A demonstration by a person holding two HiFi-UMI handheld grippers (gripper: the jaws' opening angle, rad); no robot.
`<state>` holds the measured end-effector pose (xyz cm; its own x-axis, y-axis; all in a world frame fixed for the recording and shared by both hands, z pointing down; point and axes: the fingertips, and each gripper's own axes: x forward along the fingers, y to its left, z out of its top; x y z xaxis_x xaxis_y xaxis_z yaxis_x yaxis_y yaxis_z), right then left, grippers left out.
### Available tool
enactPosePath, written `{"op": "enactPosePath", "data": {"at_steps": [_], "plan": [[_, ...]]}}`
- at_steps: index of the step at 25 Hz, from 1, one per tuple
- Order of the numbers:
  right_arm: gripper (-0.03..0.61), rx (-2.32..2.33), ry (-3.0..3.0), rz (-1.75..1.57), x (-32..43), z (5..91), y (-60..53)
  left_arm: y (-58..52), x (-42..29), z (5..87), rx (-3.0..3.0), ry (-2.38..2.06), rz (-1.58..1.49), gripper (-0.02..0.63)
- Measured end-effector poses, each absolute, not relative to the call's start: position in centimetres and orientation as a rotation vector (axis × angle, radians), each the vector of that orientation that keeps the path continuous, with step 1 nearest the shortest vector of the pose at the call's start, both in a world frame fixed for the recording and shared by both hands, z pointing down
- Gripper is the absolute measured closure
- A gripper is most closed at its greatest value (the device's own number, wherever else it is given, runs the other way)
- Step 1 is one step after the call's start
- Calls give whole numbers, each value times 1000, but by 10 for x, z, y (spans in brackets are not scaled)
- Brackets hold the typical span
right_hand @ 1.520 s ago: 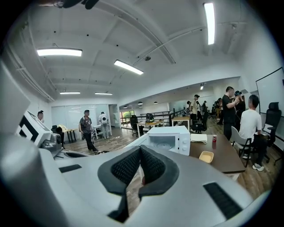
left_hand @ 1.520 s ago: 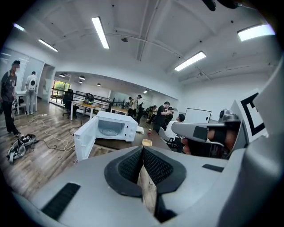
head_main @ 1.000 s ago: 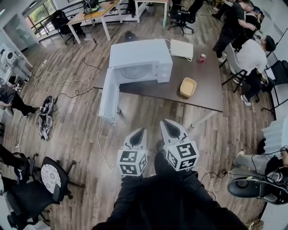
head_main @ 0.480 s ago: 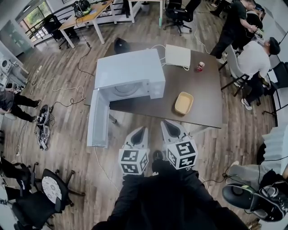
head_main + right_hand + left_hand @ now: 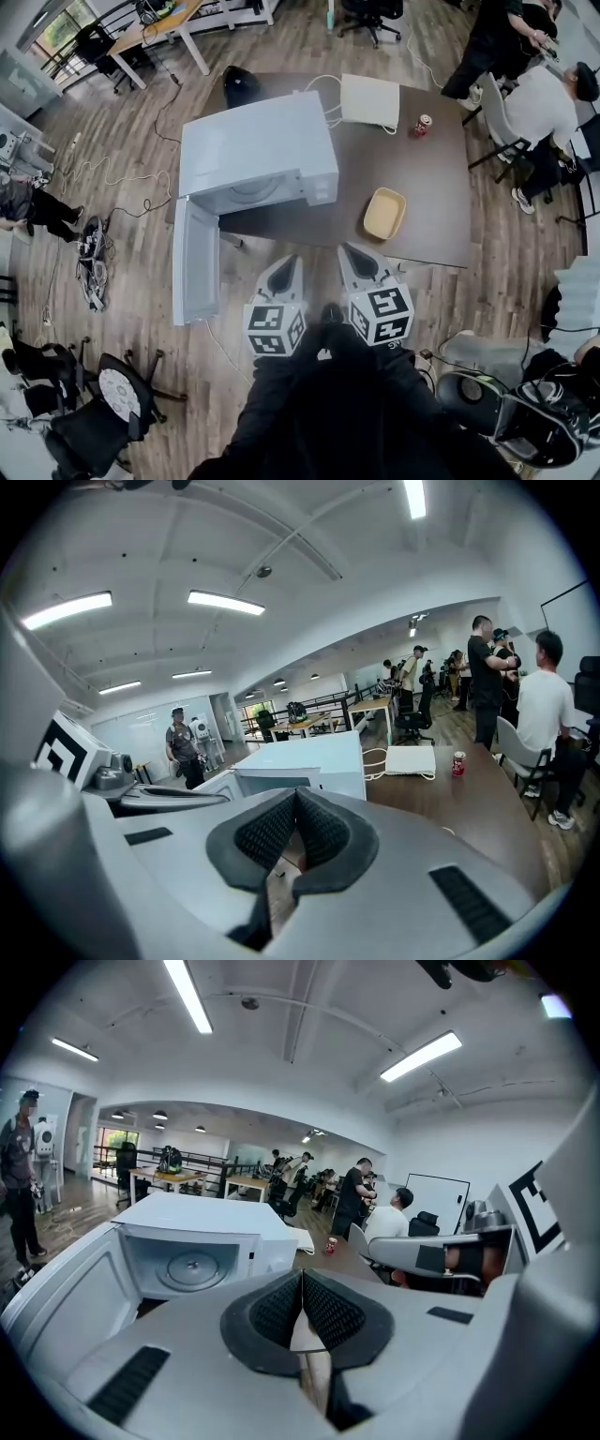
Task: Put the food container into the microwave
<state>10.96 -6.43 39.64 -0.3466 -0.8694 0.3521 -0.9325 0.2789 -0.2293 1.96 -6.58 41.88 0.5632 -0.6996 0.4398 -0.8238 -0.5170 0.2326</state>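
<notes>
The yellow food container lies empty on the dark table, right of the white microwave. The microwave's door hangs wide open toward me, past the table's front edge. In the left gripper view the microwave shows its bare turntable. My left gripper and right gripper are held side by side in front of the table, short of it. Both are shut with nothing between the jaws. The container is hidden in both gripper views. In their own views the left gripper and right gripper point at the microwave.
A flat white box with a cable and a red can sit at the table's far side. A black bag lies behind the microwave. People and chairs crowd the right. An office chair and floor cables are at the left.
The head view has come closer to the table; the microwave, its open door and the container now sit nearer my grippers. Both grippers stay shut and empty.
</notes>
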Motion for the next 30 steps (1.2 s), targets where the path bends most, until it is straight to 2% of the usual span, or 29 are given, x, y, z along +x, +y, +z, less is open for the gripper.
{"op": "enactPosePath", "data": {"at_steps": [16, 30], "plan": [[554, 1780, -2114, 685, 157, 478, -91, -112, 51, 485, 2375, -1077, 534, 580], [554, 1745, -1904, 778, 209, 589, -119, -137, 79, 587, 2283, -946, 685, 580]]}}
